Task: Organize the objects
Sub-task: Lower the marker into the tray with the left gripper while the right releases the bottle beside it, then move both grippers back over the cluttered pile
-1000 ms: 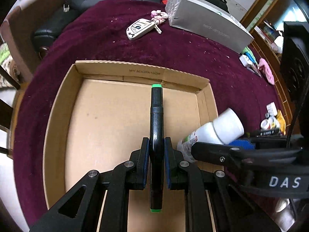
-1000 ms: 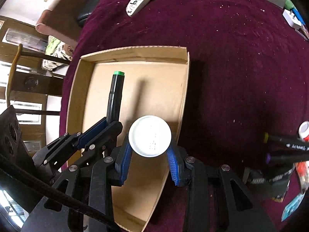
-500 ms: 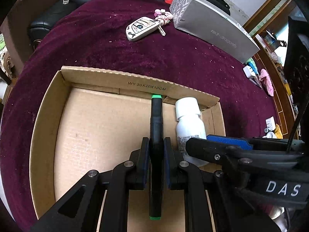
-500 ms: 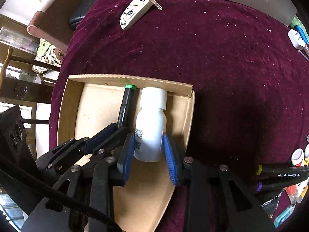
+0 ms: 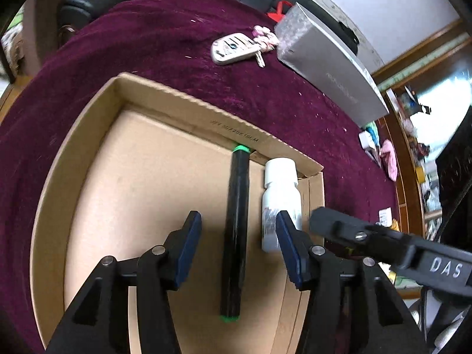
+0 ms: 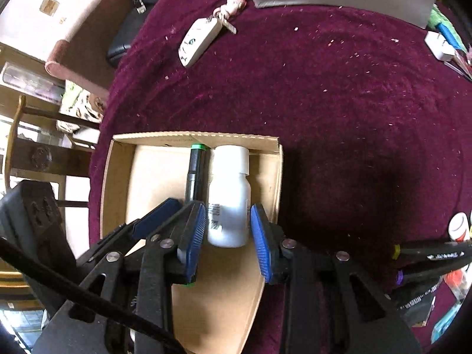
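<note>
Cardboard, left wrist view: a shallow brown cardboard tray lies on a plum-coloured velvet tablecloth.
Marker, left wrist view: a black marker pen with green ends lies flat on the tray floor, its far tip against the tray's far wall.
Bottle, left wrist view: a white plastic bottle with a white screw cap lies on its side just beside the marker, in the tray's far right corner.
Left gripper: the left gripper has its blue-padded fingers spread wide, one on each side of the marker, neither touching it.
Beyond the tray, left wrist view: a white car key fob with a pink charm and a long grey rectangular box rest on the cloth, well apart from the tray.
Right gripper, right wrist view: the right gripper stands parted around the bottle's base; the pads look clear of the bottle.
Tray, right wrist view: bottle and marker lie side by side, caps toward the far wall.
Right edge, right wrist view: two more dark markers, one tipped yellow and one purple, lie on the cloth.
</note>
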The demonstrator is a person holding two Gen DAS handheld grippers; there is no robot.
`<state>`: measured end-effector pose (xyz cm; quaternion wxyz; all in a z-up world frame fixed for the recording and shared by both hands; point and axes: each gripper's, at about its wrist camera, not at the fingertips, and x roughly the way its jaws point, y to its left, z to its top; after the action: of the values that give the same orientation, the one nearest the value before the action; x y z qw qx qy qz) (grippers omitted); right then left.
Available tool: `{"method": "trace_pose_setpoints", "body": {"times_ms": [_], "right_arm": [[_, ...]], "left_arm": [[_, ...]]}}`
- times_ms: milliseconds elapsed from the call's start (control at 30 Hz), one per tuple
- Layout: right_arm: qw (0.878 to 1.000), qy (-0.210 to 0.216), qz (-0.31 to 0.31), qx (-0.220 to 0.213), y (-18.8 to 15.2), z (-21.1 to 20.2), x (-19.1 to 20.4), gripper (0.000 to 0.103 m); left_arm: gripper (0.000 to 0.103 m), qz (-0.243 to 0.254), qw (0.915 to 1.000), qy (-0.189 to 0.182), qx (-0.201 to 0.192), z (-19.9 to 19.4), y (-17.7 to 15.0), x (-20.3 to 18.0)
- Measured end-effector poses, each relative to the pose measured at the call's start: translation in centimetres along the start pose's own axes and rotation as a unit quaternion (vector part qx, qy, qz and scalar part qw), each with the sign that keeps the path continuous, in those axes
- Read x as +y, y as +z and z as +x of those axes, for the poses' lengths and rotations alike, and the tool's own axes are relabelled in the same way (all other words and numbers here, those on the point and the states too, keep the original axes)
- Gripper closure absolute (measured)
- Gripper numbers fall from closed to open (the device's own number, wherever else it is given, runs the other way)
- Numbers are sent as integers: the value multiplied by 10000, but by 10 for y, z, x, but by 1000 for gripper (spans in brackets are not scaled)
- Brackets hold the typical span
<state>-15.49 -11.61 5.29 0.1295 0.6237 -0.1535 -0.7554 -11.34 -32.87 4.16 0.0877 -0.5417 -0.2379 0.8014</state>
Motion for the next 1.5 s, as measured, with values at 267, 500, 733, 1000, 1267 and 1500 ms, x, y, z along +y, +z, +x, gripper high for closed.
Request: {"method": "trace_pose_setpoints", "body": {"times_ms": [267,500,733,1000,1267,1500], "right_arm": [[9992,284,139,-229,-35,-30,-19,71],[9970,494,447,-382,-65,-57,-63,71],[9928,709,816,-525,-103,-93,-126,69],[9867,581,1267,-833,-147,-150,-228,58],[9761,537,1827,-1042,-183,-177,-315,57],[9716,681,2027,-1010,-206,-176,-348,57]], "left_arm": [[57,630,9965,406,-365,-10,-54,-28],[57,704,9941,725,-396,-15,-93,-38],[57,971,9866,1249,-399,-17,-120,-53],[57,848,9882,1236,-322,-34,-146,-55],[57,770,9960,429,-115,-45,-159,-126],[57,1401,9884,586,-13,12,-124,-210]]}}
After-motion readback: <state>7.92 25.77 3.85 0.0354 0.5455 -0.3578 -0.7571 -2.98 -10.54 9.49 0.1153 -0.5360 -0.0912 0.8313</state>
